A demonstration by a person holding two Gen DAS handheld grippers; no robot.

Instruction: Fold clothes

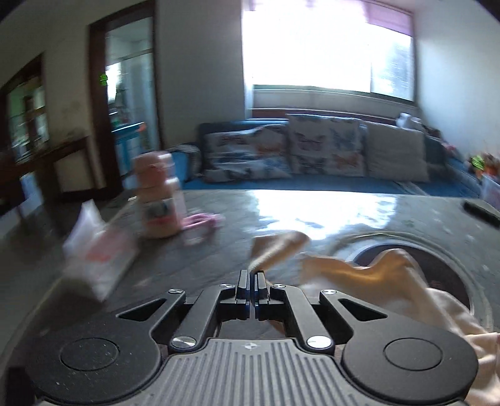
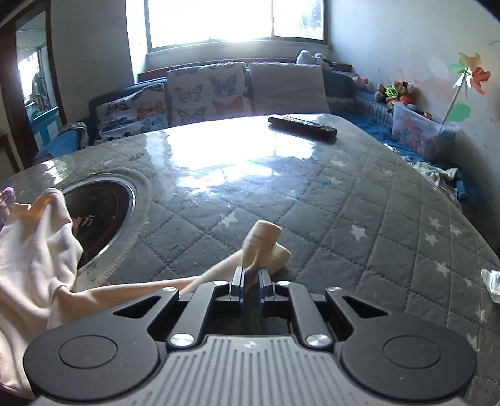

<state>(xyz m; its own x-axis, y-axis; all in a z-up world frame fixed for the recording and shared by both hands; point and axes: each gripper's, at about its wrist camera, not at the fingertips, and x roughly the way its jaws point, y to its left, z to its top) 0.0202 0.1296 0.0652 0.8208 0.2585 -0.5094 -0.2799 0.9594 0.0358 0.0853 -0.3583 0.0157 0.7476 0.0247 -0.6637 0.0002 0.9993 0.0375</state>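
The pale peach, soft cotton garment [image 2: 34, 250] lies crumpled on the quilted grey surface [image 2: 359, 203] with white stars, and both sets of fingers have hold of it. In the right wrist view a rolled cuff end of the cloth [image 2: 265, 246] sticks out just beyond the right gripper [image 2: 252, 276]; its fingers are nearly pressed together, pinching that strip, which runs back from between them to the left into the larger heap. That heap partly covers a round black glass hotplate [image 2: 100, 212] with a metal rim, set into the surface to the left of the fingers.

In the left wrist view, which is blurred, the left gripper [image 1: 252, 278] has its fingers pressed together on a thin tip of the same cloth [image 1: 275, 250], which rises just ahead of them. The rest of the cloth drapes to the right of these fingers, over the hotplate's edge.

Left of and beyond the left fingers stand a pink and white plastic bottle [image 1: 159, 193] and, nearer, a white plastic packet [image 1: 100, 253]. Far ahead of the right fingers a black remote control [image 2: 301, 126] lies on the surface. Beyond it are butterfly-print cushions [image 2: 206, 90] on a blue sofa under a bright window [image 2: 234, 18].
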